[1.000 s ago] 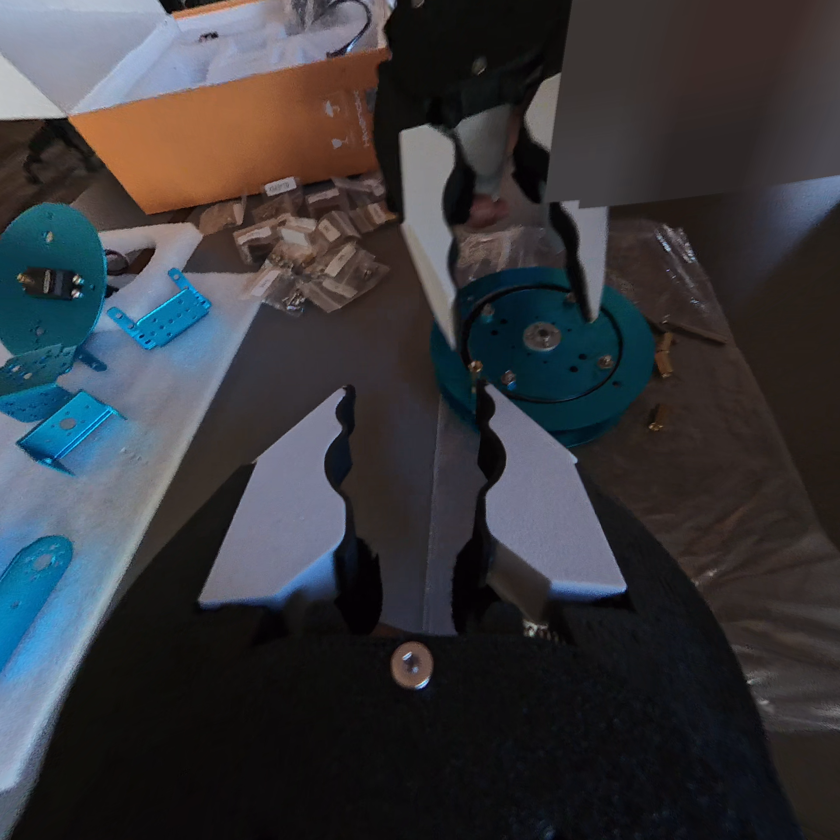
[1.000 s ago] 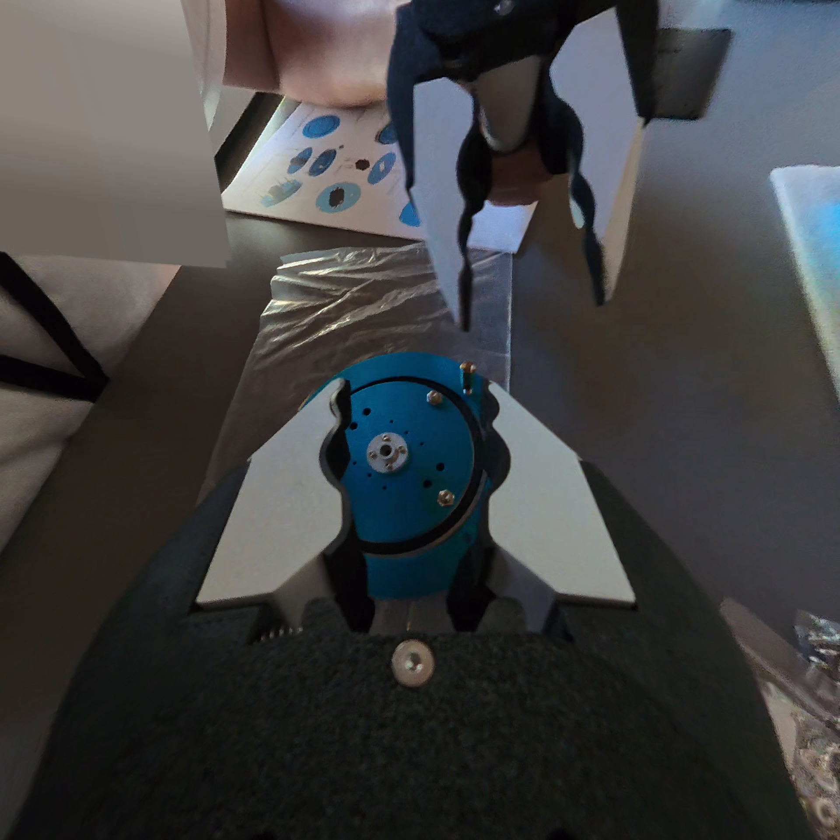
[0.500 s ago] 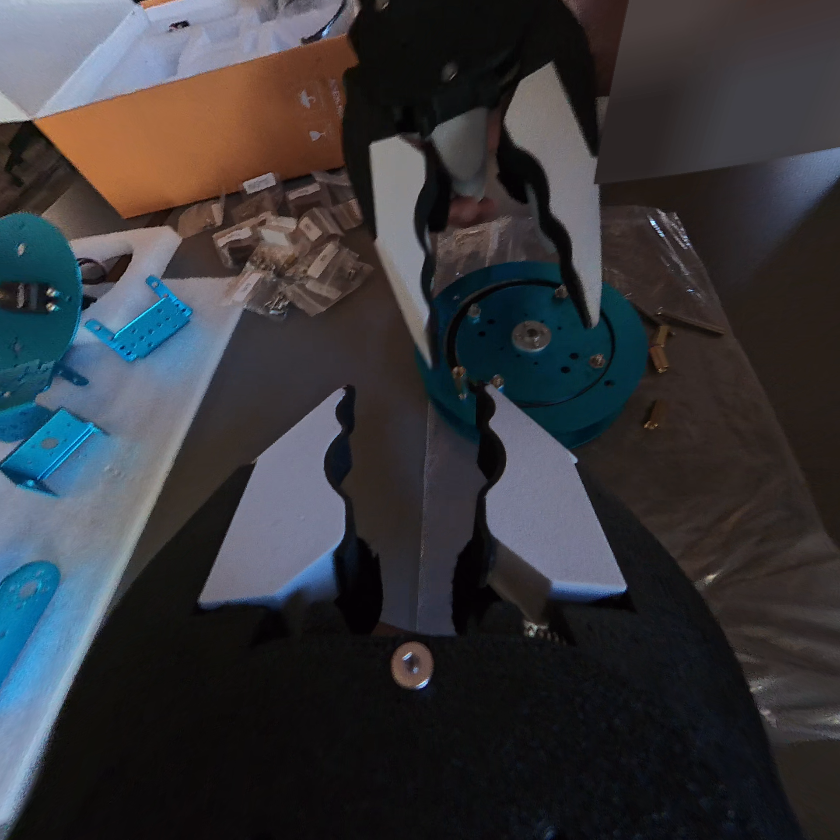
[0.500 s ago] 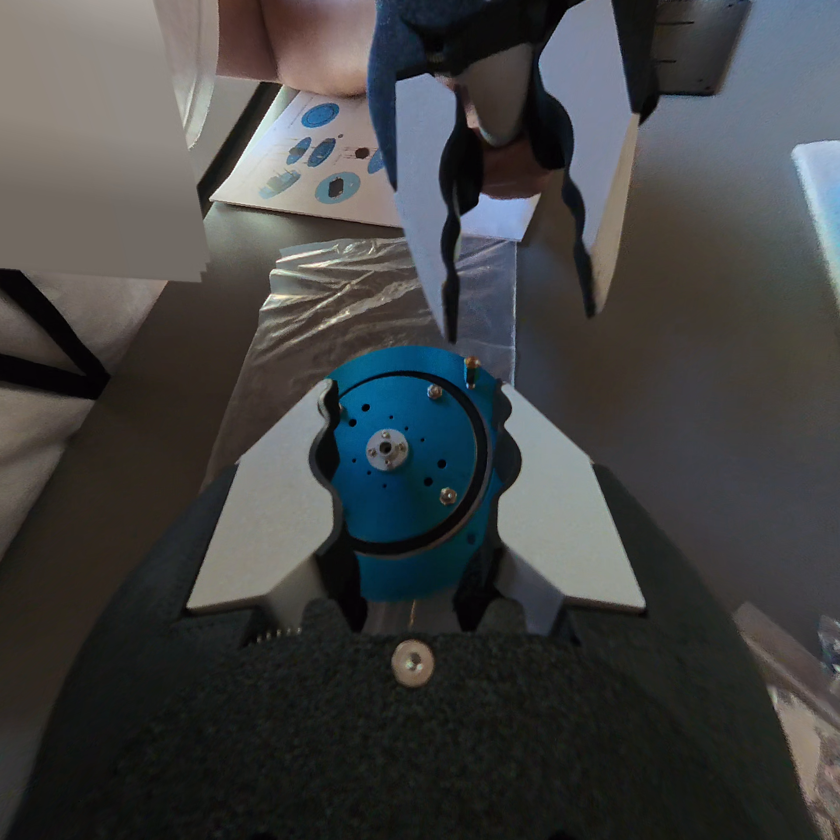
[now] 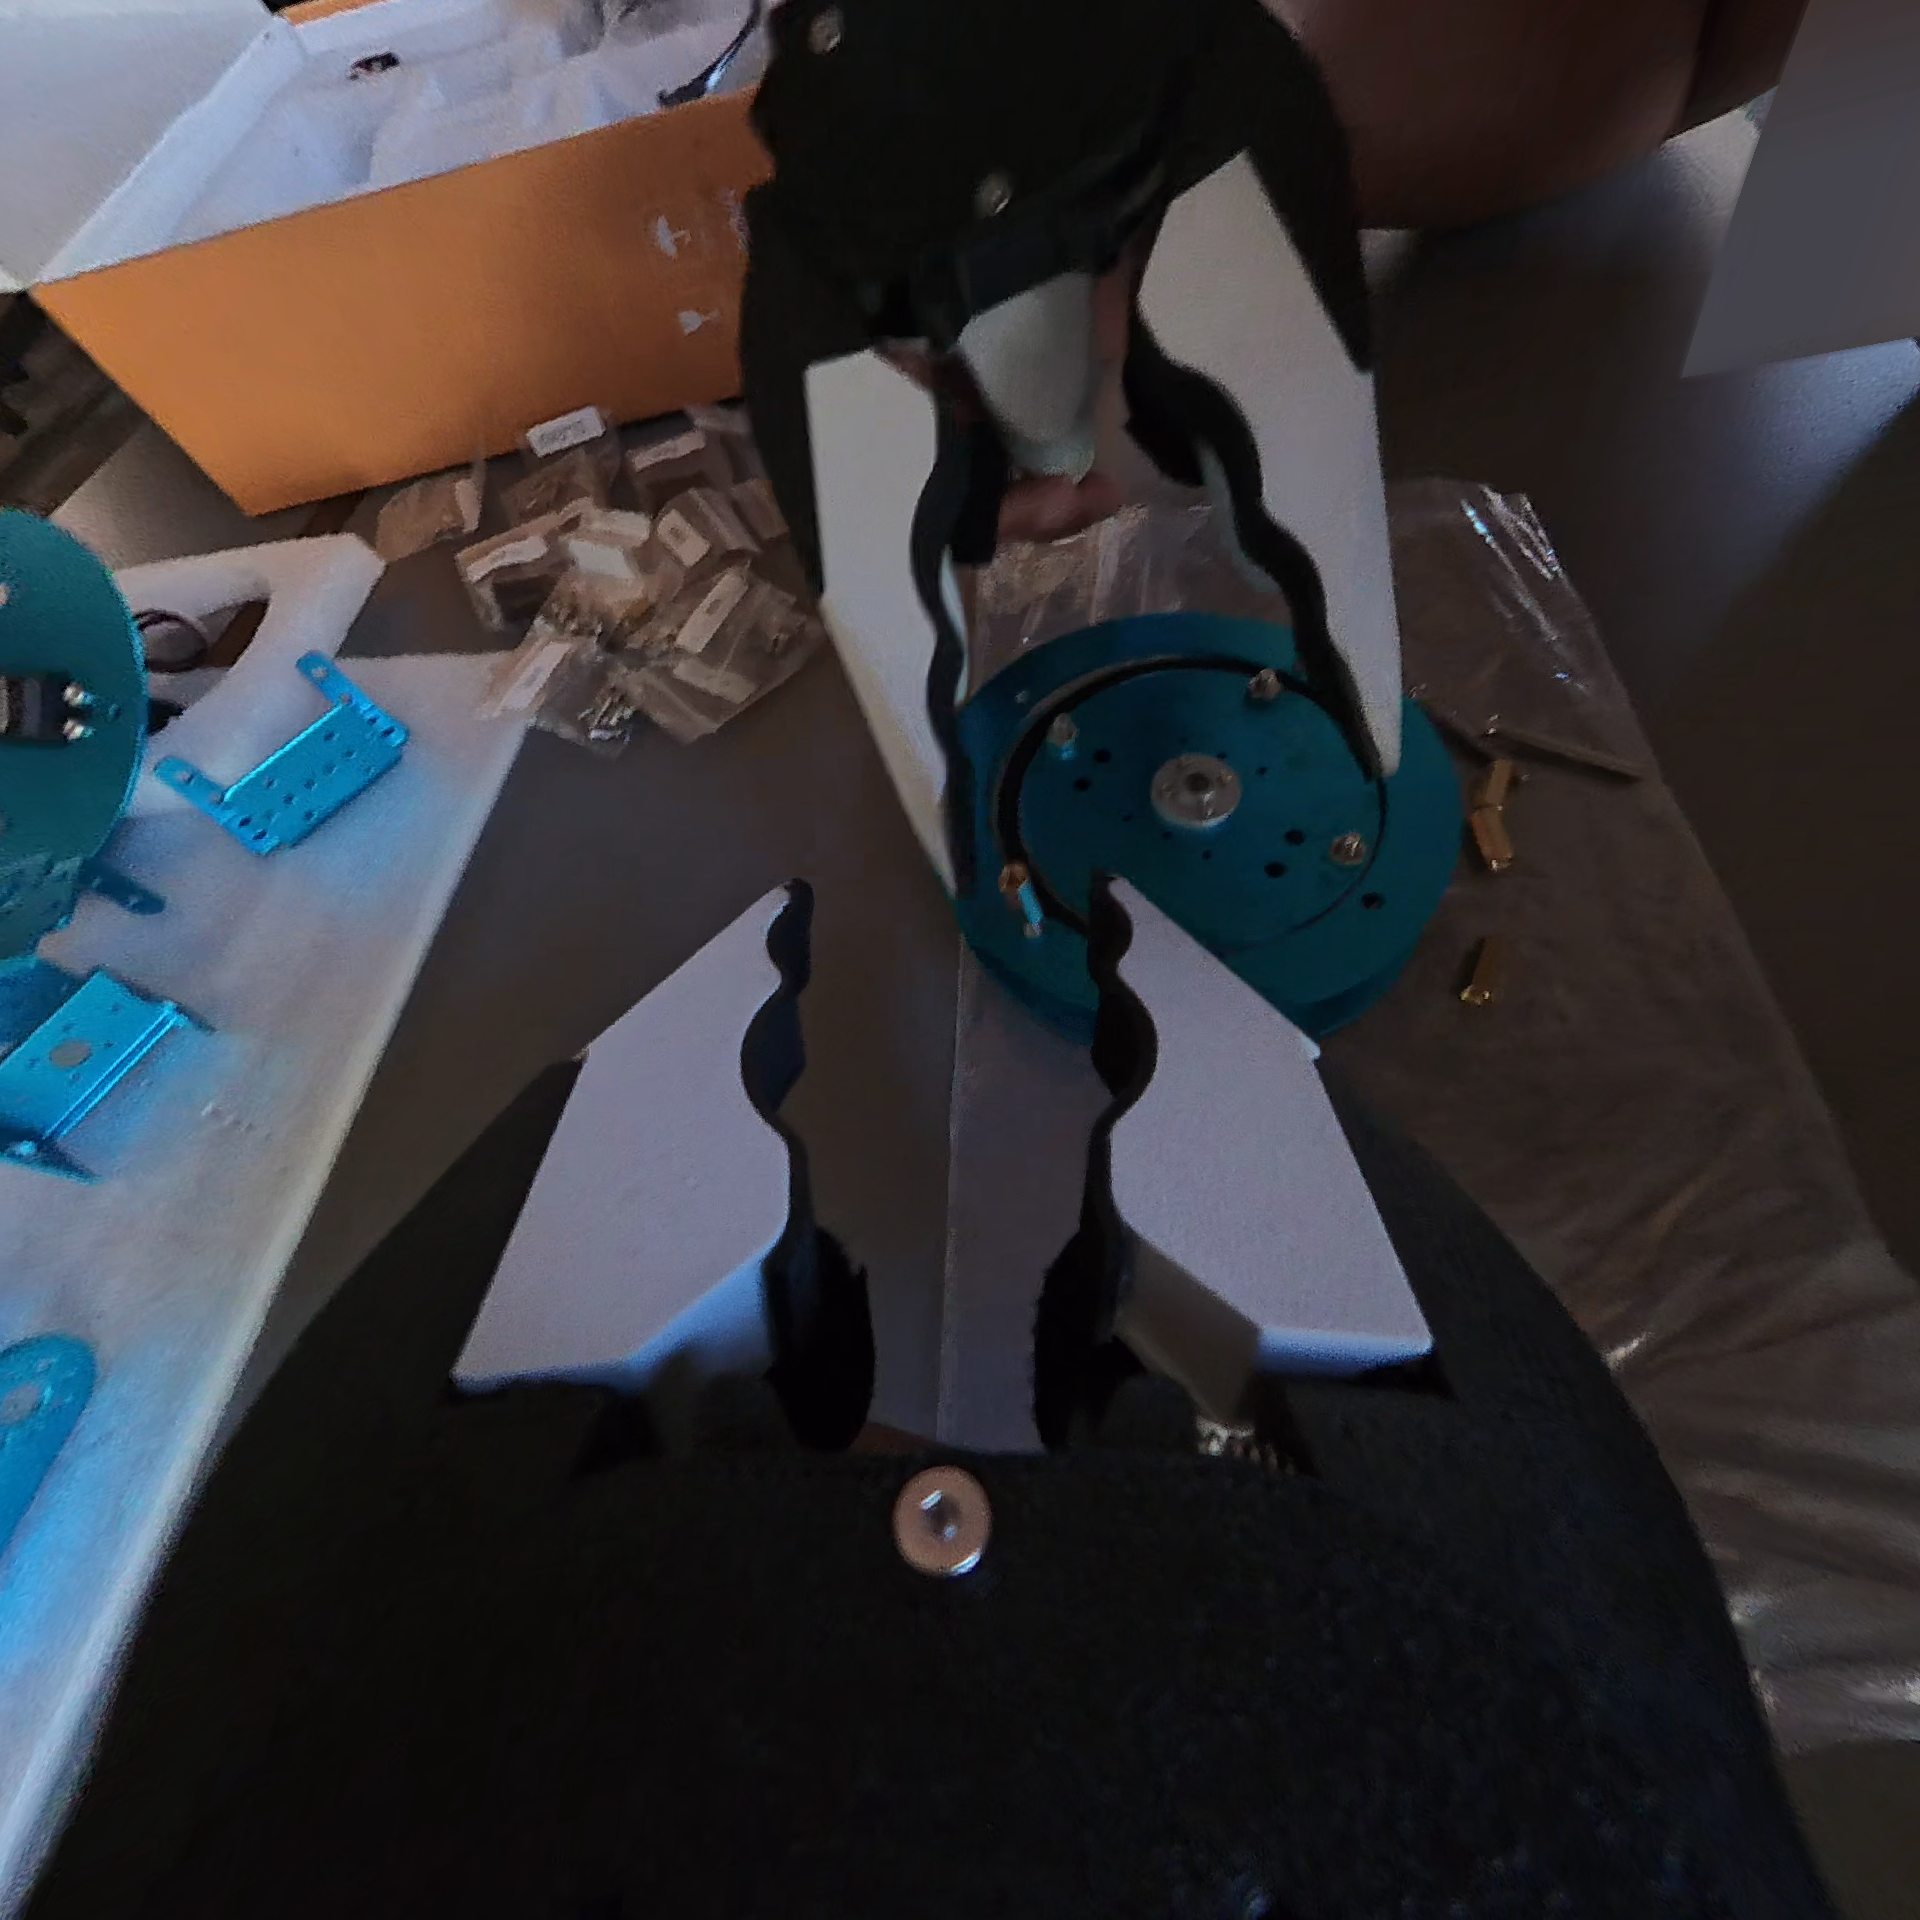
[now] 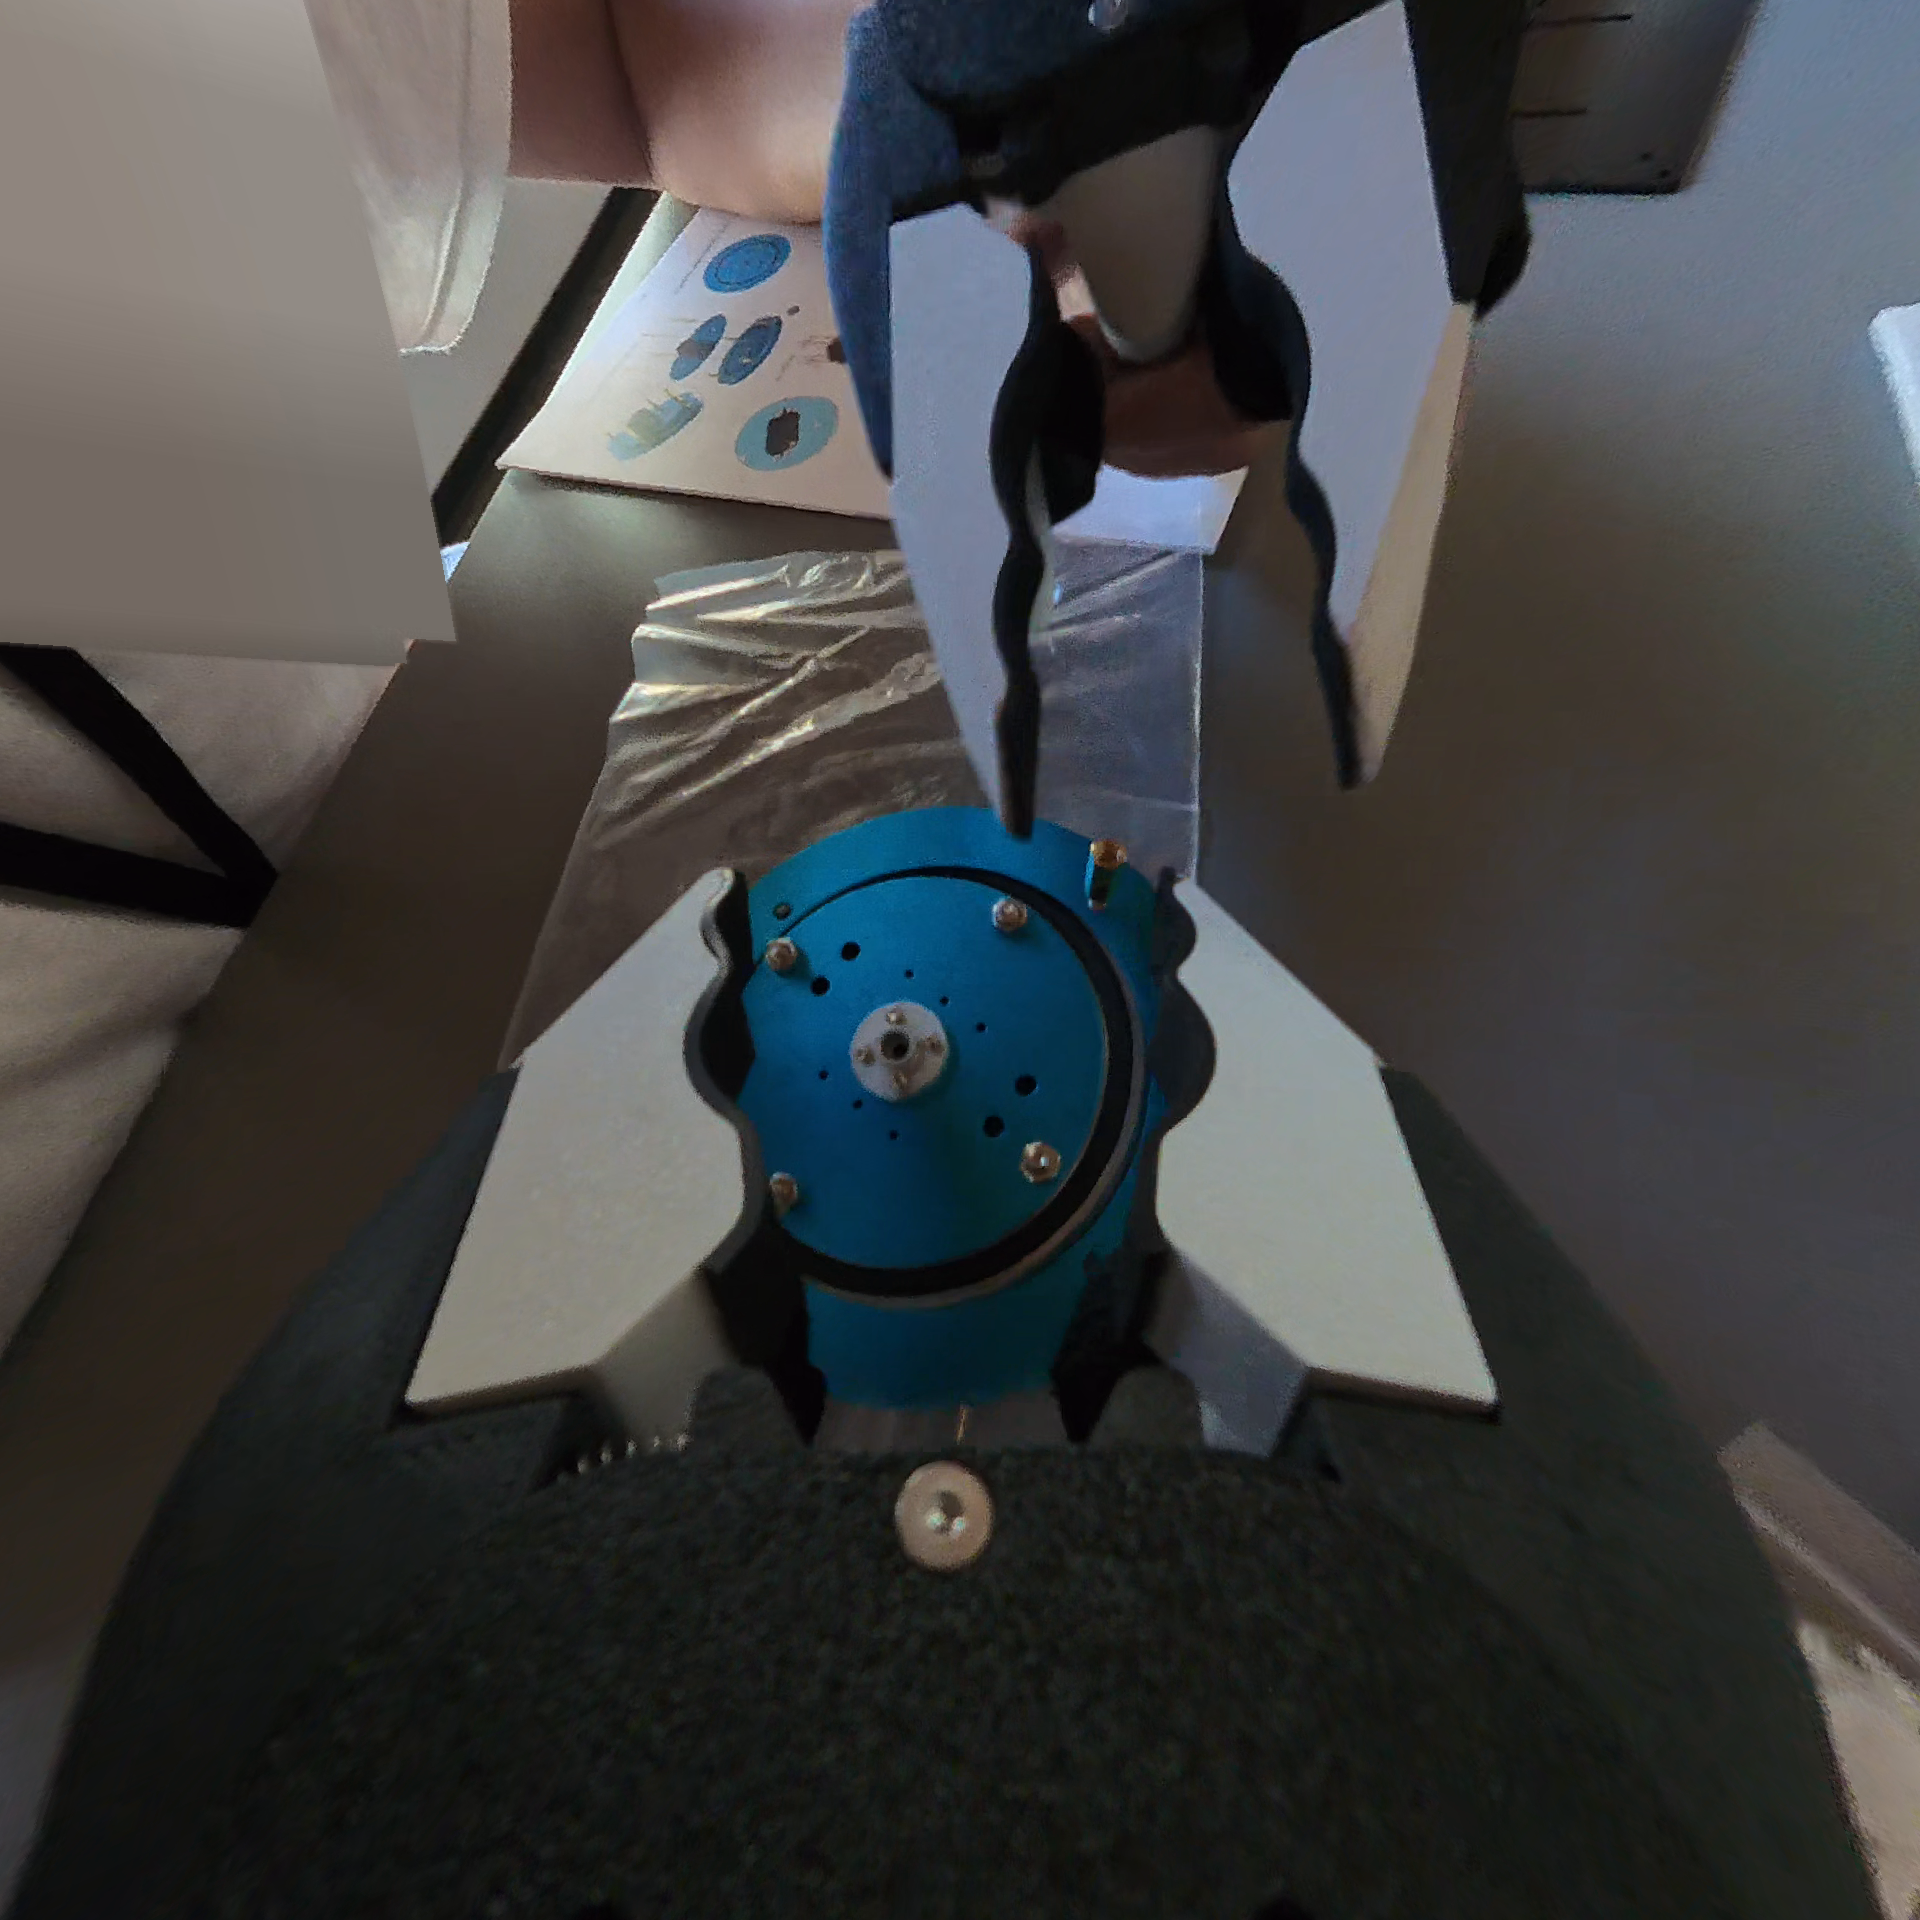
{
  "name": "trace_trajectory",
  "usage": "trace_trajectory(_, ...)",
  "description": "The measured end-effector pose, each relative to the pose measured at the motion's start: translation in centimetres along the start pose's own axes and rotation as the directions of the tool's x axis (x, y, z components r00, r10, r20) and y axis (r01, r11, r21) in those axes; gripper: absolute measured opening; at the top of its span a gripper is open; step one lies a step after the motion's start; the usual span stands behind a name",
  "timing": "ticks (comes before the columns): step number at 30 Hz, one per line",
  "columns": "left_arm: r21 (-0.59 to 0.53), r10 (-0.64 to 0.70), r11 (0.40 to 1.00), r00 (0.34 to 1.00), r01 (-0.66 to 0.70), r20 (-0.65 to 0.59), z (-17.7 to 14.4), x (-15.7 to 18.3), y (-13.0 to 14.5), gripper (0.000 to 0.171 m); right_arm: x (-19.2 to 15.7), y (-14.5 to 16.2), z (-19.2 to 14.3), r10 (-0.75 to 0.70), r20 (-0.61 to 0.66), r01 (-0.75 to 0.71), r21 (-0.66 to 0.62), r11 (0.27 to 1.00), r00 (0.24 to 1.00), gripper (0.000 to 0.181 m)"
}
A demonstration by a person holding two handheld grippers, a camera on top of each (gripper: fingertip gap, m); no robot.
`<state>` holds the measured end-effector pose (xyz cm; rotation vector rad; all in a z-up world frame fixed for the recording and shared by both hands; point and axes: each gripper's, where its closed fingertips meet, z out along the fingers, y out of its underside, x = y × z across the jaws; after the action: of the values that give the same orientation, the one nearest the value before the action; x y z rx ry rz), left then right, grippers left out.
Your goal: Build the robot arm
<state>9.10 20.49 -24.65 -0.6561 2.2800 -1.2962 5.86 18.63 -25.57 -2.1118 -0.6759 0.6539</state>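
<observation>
Close in, your left claw hangs half open and empty, one tip just over the near rim of the blue disc, beside a brass post. Your right claw is spread wide astride that disc; a firm grip can't be confirmed. The disc lies on a plastic sheet. Beyond: parts bags, then an orange box.
</observation>
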Motion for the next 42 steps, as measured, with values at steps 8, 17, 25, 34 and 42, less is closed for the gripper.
trace_trajectory(8, -0.026, -0.014, 1.0, 0.999, 0.015, 0.047, 0.1, -1.4, 1.0, 0.053, -0.9, 0.6, 0.0, 0.003, 0.026, -0.002, -0.038, 0.999, 1.0, 0.074)
trace_trajectory(17, 0.0, 0.006, 1.0, 1.0, -0.006, 0.012, 0.7, -0.4, -0.2, 0.054, -0.1, -0.5, 0.9, 0.018, 0.057, -0.019, 0.003, 1.0, 0.998, 0.078)
trace_trajectory(25, -0.028, 0.004, 1.0, 0.999, -0.003, 0.052, -0.6, -1.4, 1.3, 0.053, -0.5, 0.5, -0.2, 0.024, 0.033, -0.024, -0.012, 1.0, 0.999, 0.072)
trace_trajectory(34, -0.029, 0.019, 0.999, 0.999, -0.018, 0.032, 0.7, -1.1, 0.7, 0.053, -0.7, -0.1, 1.0, -0.01, 0.041, 0.012, -0.028, 1.0, 0.999, 0.081)
trace_trajectory(42, -0.003, 0.01, 1.0, 1.0, -0.01, 0.014, -0.2, -0.3, 0.3, 0.053, 0.0, -0.2, 0.1, 0.005, 0.01, -0.005, 0.005, 1.0, 1.0, 0.08)
